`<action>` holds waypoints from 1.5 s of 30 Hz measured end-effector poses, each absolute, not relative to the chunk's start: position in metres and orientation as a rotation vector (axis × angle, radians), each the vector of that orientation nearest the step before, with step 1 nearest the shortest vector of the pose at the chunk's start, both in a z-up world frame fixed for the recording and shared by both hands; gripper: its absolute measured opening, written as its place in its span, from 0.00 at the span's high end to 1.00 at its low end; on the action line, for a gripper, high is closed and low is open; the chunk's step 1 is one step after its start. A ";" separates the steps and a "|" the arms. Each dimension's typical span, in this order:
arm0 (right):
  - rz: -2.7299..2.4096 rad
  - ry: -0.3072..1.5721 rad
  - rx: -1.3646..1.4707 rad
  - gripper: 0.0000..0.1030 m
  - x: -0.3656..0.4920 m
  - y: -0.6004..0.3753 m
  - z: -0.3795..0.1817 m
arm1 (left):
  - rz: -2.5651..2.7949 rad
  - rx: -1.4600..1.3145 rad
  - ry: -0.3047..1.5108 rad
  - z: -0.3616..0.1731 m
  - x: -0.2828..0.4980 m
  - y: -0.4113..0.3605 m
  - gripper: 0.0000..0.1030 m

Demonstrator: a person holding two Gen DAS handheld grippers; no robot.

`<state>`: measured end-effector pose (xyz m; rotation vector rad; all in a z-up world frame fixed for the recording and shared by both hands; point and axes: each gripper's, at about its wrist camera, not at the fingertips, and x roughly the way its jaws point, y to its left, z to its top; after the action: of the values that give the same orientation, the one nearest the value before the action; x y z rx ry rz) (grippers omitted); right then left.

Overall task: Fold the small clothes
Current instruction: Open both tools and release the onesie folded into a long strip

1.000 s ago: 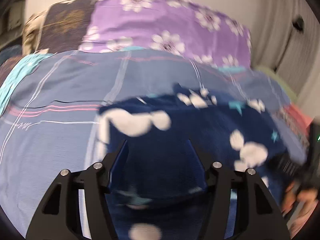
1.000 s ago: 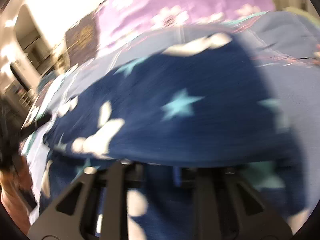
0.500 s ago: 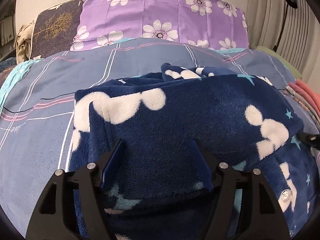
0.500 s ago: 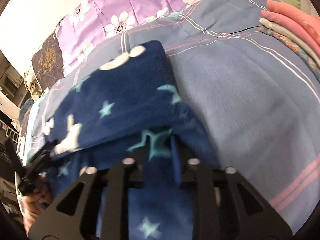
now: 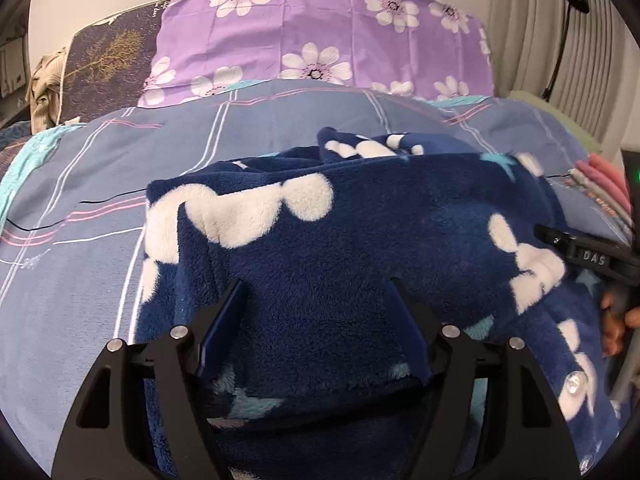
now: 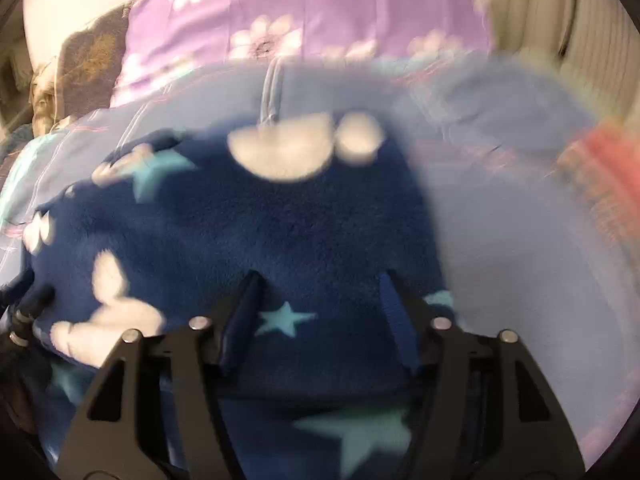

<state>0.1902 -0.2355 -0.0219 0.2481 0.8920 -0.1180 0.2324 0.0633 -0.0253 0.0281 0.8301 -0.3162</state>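
A dark blue fleece garment [image 5: 360,248] with white cloud shapes and teal stars lies folded over on the blue striped bedspread [image 5: 100,184]. My left gripper [image 5: 316,296] is open, its fingers spread wide with the folded fleece lying between them. The other gripper shows at the right edge of the left wrist view [image 5: 592,256]. In the blurred right wrist view, my right gripper [image 6: 320,292] is open over the same garment [image 6: 288,216], near its right edge.
A purple flowered pillow [image 5: 320,36] and a dark pillow [image 5: 108,60] stand at the head of the bed. A stack of folded pink clothes [image 5: 604,184] lies at the right. A ribbed wall [image 5: 560,32] is behind.
The right gripper opened and let go of the fleece, then swung so its view blurs. The top layer now lies folded over. The left gripper stays open and has barely moved.
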 end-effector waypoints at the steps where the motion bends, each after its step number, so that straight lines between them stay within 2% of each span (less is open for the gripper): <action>1: -0.120 0.901 0.250 0.40 0.188 -0.236 -0.018 | -0.315 0.031 0.831 -0.025 0.232 0.063 0.29; 3: -0.149 0.898 0.126 0.38 0.186 -0.220 -0.023 | -0.318 0.027 0.836 -0.026 0.233 0.063 0.28; 7: -0.175 0.909 0.069 0.38 0.185 -0.212 -0.020 | -0.299 0.048 0.831 -0.022 0.230 0.060 0.28; 10: -0.109 0.904 0.161 0.38 0.147 -0.215 0.004 | -0.325 0.001 0.810 -0.002 0.209 0.073 0.28; 15: 0.251 0.935 0.310 0.40 0.053 -0.207 0.034 | -0.480 -0.061 0.744 0.027 0.140 0.108 0.17; 18: 0.455 0.996 0.344 0.45 -0.008 -0.180 0.034 | -0.460 0.007 0.717 0.030 0.096 0.125 0.17; 21: 0.609 1.032 0.401 0.46 -0.048 -0.153 0.032 | -0.410 0.001 0.738 0.022 0.065 0.136 0.17; 28: 0.768 1.156 0.480 0.46 -0.092 -0.110 0.013 | -0.344 -0.083 0.777 0.013 0.010 0.175 0.17; 29: 0.764 1.159 0.494 0.60 -0.091 -0.106 0.011 | -0.348 -0.095 0.784 0.011 0.005 0.178 0.17; 30: 0.764 1.169 0.515 0.91 -0.088 -0.103 0.009 | -0.353 -0.106 0.801 0.009 -0.003 0.183 0.17; 33: 0.747 1.116 0.587 0.95 -0.088 -0.112 0.023 | -0.351 -0.077 0.827 0.002 -0.019 0.189 0.17; 37: 0.644 1.114 0.507 0.95 -0.101 -0.135 0.031 | -0.396 -0.103 0.874 -0.010 -0.043 0.200 0.17; 39: 0.556 1.180 0.483 0.90 -0.105 -0.142 0.016 | -0.425 -0.147 0.905 -0.017 -0.051 0.206 0.17; 41: 0.548 1.164 0.543 0.89 -0.103 -0.153 0.015 | -0.442 -0.171 0.907 -0.020 -0.061 0.211 0.17; 43: 0.498 1.056 0.569 0.69 -0.111 -0.176 0.035 | -0.470 -0.192 0.907 -0.021 -0.070 0.214 0.17; 44: 0.459 1.003 0.559 0.49 -0.114 -0.184 0.045 | -0.486 -0.205 0.909 -0.020 -0.073 0.214 0.18; 45: 0.404 0.957 0.535 0.44 -0.120 -0.196 0.054 | -0.506 -0.221 0.911 -0.020 -0.076 0.214 0.19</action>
<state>-0.1201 -0.1961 0.0542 0.5355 0.9571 0.4040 -0.0763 0.2145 -0.0203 -0.2208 0.9114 -0.5059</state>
